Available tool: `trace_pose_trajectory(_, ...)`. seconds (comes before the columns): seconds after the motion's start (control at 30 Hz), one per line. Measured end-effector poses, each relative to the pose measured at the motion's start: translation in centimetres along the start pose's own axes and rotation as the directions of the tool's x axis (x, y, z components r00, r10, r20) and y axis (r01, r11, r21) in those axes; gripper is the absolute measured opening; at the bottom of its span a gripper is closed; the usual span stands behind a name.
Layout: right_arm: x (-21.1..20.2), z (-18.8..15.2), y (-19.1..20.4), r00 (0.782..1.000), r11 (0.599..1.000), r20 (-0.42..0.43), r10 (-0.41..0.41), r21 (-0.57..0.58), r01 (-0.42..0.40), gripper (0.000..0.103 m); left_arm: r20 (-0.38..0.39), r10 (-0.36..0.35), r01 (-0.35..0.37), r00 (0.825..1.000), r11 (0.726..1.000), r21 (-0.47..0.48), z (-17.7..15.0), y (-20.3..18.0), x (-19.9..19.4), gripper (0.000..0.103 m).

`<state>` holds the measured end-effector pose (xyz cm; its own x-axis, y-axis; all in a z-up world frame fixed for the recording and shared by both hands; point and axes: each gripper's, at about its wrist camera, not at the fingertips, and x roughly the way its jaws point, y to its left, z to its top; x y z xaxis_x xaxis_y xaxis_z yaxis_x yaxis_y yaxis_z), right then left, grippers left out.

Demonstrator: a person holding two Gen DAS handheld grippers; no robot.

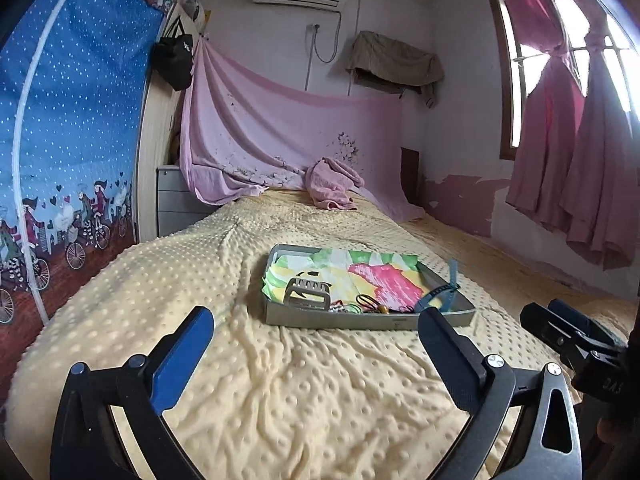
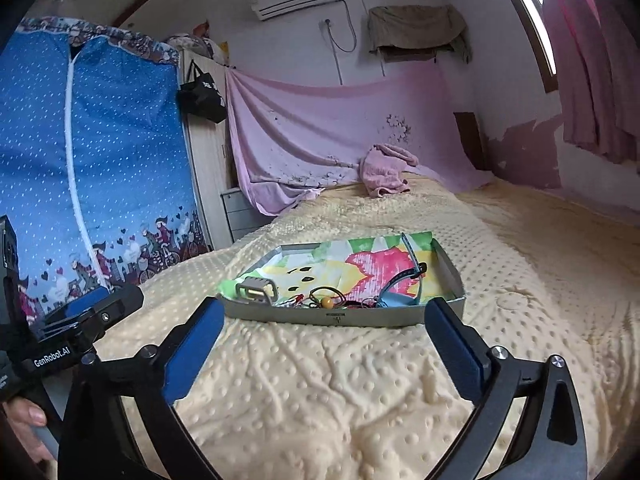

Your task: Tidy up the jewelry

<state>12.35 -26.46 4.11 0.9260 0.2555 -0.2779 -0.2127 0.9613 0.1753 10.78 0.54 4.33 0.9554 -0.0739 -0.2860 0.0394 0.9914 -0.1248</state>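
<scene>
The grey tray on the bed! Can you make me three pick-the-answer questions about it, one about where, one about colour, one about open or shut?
1. Where does the shallow grey cardboard tray sit?
A. on the knobbly cream-yellow bedspread
B. on the grey drawer unit
C. on the window sill

2. What colour is the strap of the plastic wristwatch in the tray?
A. red
B. blue
C. white

3. How do the two grippers stand?
A. both shut on jewelry
B. one open, one shut
C. both open, holding nothing

Answers:
1. A, the tray lies flat on the bedspread, ahead of both grippers.
2. B, the strap shows light blue near the tray's right end, across from the beige hair claw clip.
3. C, the left gripper and right gripper each have fingers spread wide with only bedspread between.
</scene>
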Motion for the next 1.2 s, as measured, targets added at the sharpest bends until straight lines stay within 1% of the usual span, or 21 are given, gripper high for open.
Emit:
trace_pose_trajectory(0.13, -2.7, -0.6, 0.2, 1.0, 1.0, 0.008, -0.012, -0.012, 0.012, 0.102, -0.002, -0.002, 0.002, 1.0, 1.0, 0.017, -1.0, -0.3, -2.0, 0.103)
trace_pose_trajectory(0.3, -5.0, -1.5, 0.1, 1.0, 1.0, -0.002, -0.028, -0.009, 0.028, 0.102, -0.013, 0.001, -0.001, 1.0, 1.0, 0.031, -2.3, -0.7, -4.0, 0.103)
trace_pose_trajectory(0.43, -6.7, -2.2, 0.4, 0.999, 0.999, -0.005, -0.037, -0.02, 0.037, 0.102, -0.025, -0.003, 0.003, 1.0, 1.0, 0.028, -3.0, -0.7, -5.0, 0.103)
trace_pose_trajectory(0.63, -8.7, -2.9, 0.7, 0.999, 0.998, 0.0, -0.05, -0.038, 0.05, 0.102, -0.023, -0.003, 0.004, 1.0, 0.998, 0.06, -4.1, -1.0, -6.1, 0.103)
trace_pose_trajectory(0.77, -9.1, -3.6, 0.7, 0.998, 0.997, 0.002, -0.066, -0.044, 0.066, 0.102, -0.02, 0.005, -0.004, 1.0, 0.999, 0.048, -4.9, -0.8, -6.4, 0.103)
trace_pose_trajectory(0.87, -8.8, -4.5, 0.4, 0.997, 0.996, -0.011, -0.076, -0.047, 0.075, 0.102, -0.029, 0.004, -0.003, 1.0, 0.998, 0.06, -5.5, -0.9, -6.4, 0.103)
trace_pose_trajectory(0.97, -8.2, -5.0, -0.1, 0.998, 0.998, -0.038, -0.059, -0.034, 0.058, 0.102, -0.036, 0.011, -0.008, 0.999, 0.997, 0.077, -6.1, -1.1, -6.3, 0.103)
trace_pose_trajectory(1.2, -7.8, -5.3, 0.2, 0.998, 0.997, -0.034, -0.059, -0.055, 0.057, 0.102, -0.039, 0.013, -0.01, 0.999, 0.997, 0.071, -6.5, -1.0, -6.2, 0.103)
